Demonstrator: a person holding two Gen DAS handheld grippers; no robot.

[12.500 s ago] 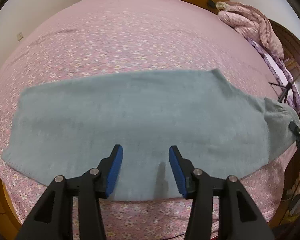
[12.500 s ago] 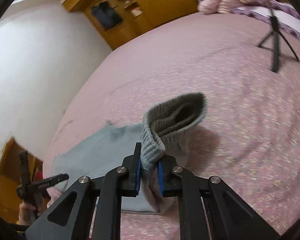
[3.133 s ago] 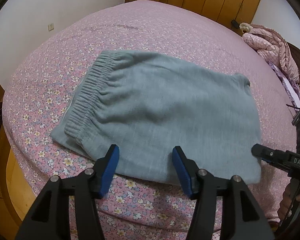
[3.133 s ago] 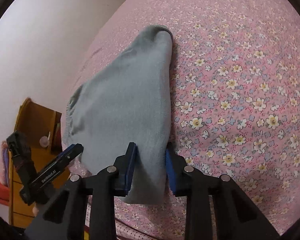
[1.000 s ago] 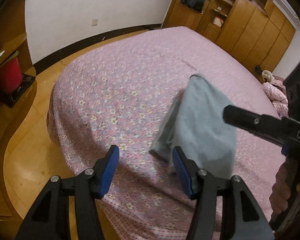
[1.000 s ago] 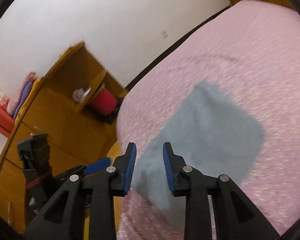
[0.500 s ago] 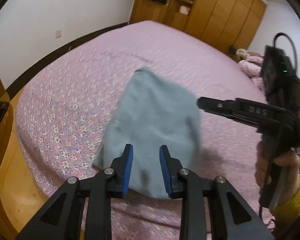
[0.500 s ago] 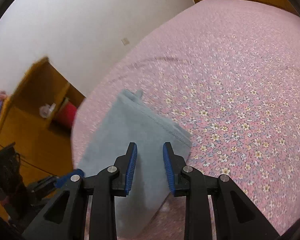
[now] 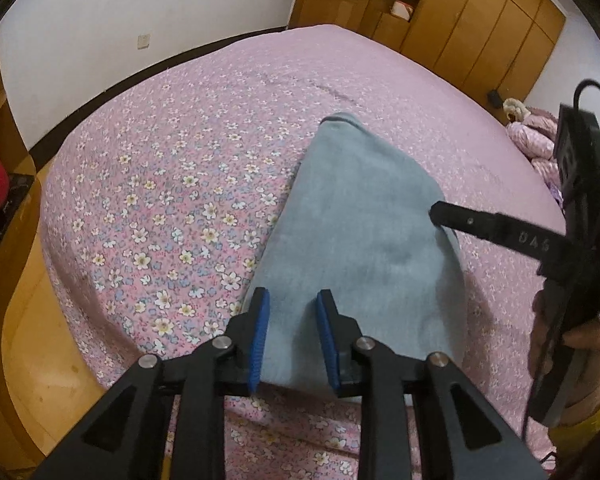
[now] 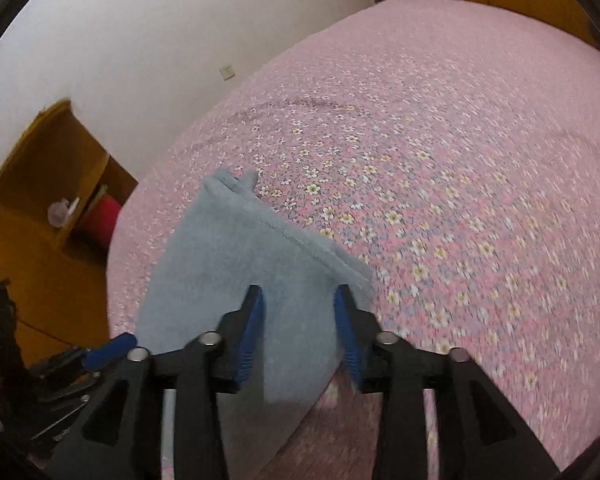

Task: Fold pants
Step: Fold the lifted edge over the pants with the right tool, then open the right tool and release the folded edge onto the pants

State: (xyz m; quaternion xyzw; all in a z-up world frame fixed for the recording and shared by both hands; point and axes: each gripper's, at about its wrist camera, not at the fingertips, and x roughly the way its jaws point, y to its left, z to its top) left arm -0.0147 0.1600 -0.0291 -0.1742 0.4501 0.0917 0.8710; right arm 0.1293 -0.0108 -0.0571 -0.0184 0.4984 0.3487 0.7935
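The grey-blue pants [image 9: 356, 240] lie folded into a compact stack on the pink flowered bed [image 9: 172, 184], near its front edge. My left gripper [image 9: 290, 336] is open, its blue pads either side of the stack's near edge, holding nothing. My right gripper [image 10: 298, 330] is open above the folded pants [image 10: 236, 280] and holds nothing. In the left wrist view one right finger [image 9: 496, 230] reaches over the stack's right side. In the right wrist view a left blue pad [image 10: 108, 348] shows at the lower left.
A wooden wardrobe [image 9: 460, 20] stands behind the bed. A pink quilt [image 9: 536, 140] lies at the far right. A wooden bedside shelf [image 10: 56, 184] with a red bin [image 10: 100, 216] stands left of the bed. Wooden floor [image 9: 40, 340] lies below the bed's edge.
The right gripper has opened wider over the folded pants. The left gripper has moved closer to the stack's near edge. The right gripper has drawn back toward the stack's right side.
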